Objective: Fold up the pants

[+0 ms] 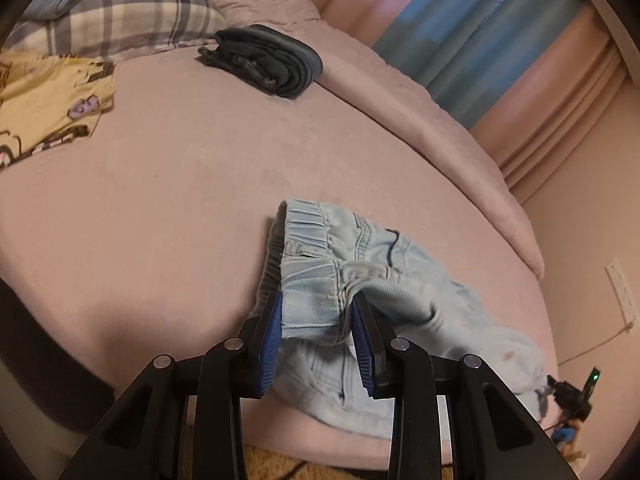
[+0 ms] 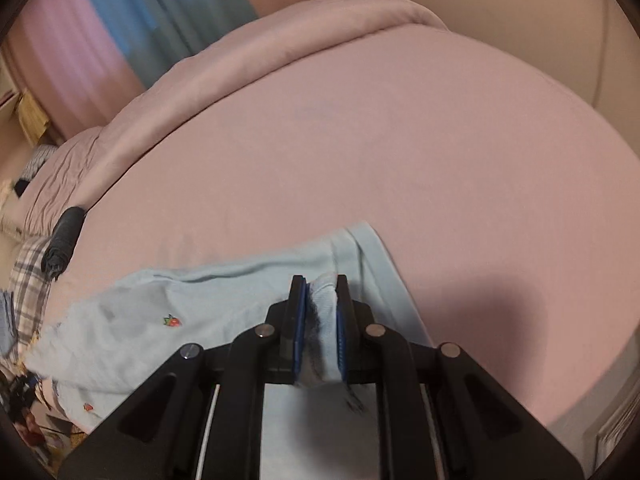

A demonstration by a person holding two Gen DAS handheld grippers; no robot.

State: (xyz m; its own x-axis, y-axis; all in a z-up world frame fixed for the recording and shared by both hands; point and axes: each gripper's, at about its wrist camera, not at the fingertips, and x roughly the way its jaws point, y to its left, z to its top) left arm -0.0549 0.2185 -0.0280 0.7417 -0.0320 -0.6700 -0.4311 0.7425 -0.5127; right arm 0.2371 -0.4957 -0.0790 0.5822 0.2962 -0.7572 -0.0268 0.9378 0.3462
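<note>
Light blue denim pants (image 1: pixel 360 280) lie crumpled near the front edge of the pink bed (image 1: pixel 180 184). My left gripper (image 1: pixel 318 316) is around the elastic waistband, with cloth bunched between its blue pads. In the right wrist view the pants (image 2: pixel 200 304) stretch leftward, with small strawberry marks on them. My right gripper (image 2: pixel 322 300) is shut on a fold of the pants' leg end, cloth pinched between the pads. The right gripper also shows at the far right of the left wrist view (image 1: pixel 572 396).
Folded dark pants (image 1: pixel 264 60) lie at the back of the bed beside a rolled pink duvet (image 1: pixel 400 96). A plaid pillow (image 1: pixel 132 20) and a yellow printed garment (image 1: pixel 52 100) lie at the back left. Curtains (image 1: pixel 460 32) hang behind.
</note>
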